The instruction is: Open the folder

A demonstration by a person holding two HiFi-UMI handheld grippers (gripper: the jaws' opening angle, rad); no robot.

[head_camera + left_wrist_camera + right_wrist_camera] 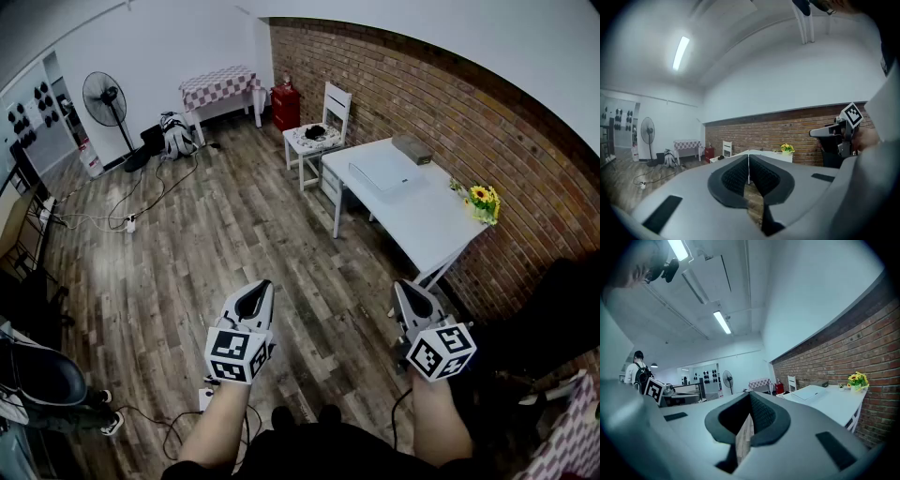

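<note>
The white folder [380, 172] lies flat and closed on the white table [427, 220] by the brick wall, some way ahead of me. In the right gripper view the folder [809, 392] shows to the right, far beyond the jaws. My left gripper [255, 292] and right gripper [405, 291] hang side by side over the wooden floor, well short of the table. Both point roughly level. The left gripper [748, 157] has its pads pressed together with nothing between them. The right gripper [750, 393] is shut and empty too.
A grey box [411, 148] and a pot of sunflowers [482, 200] share the table. A white chair [319, 131] stands at its far end. Cables [131, 220], a fan [106, 98] and a checkered table [220, 86] lie further back. A person [637, 371] stands off to the left.
</note>
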